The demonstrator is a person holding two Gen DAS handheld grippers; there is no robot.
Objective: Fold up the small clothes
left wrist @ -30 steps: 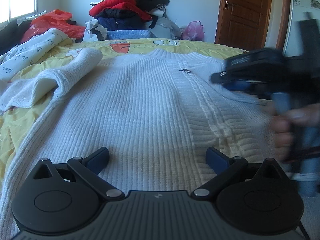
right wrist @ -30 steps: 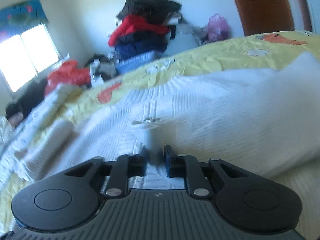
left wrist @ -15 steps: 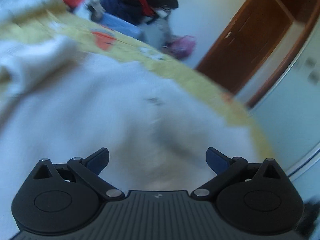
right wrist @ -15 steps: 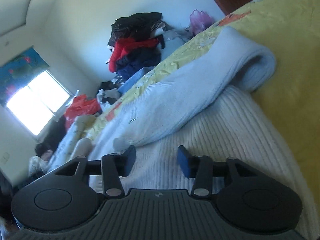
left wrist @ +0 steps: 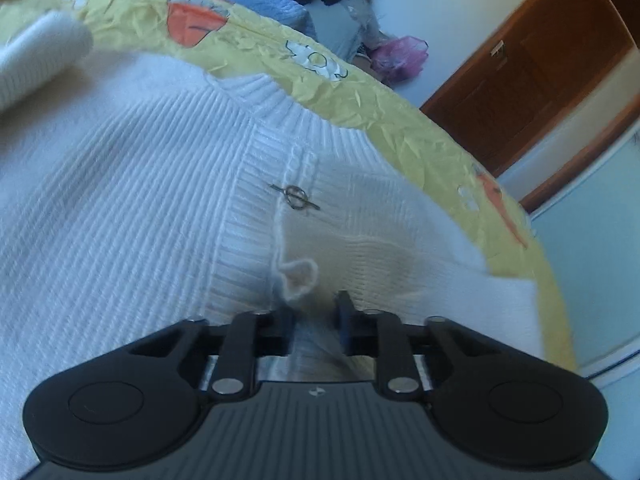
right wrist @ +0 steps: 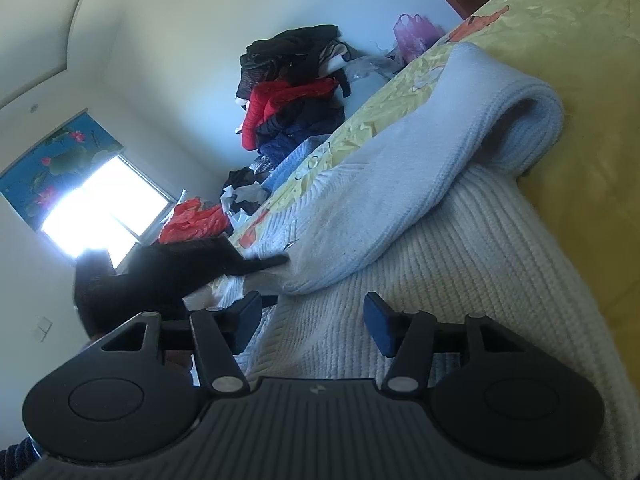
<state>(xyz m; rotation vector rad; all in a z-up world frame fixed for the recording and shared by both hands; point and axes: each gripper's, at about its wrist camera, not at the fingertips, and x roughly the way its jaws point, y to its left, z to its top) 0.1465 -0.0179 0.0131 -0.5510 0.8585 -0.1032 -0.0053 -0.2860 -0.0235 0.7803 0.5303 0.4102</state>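
One white knitted sweater [left wrist: 120, 200] lies on the yellow bed [left wrist: 360, 92], its right sleeve [right wrist: 400, 184] already folded across; my left tool [left wrist: 314, 316] pinches that cuff; my right tool [right wrist: 312, 320] hovers spread and empty; most folds remain.

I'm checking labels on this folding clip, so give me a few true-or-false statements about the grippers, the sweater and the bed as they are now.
1. The left gripper is shut on the white sweater. True.
2. The right gripper is clamped on a sleeve. False: its jaws stand open, with nothing between them.
3. The sweater lies on a yellow bedspread. True.
4. The wooden door stands wide open. False: it is closed.
5. One sleeve is folded over the sweater body. True.
6. The clothes pile beyond the bed holds only white items. False: red, black and dark blue garments show.
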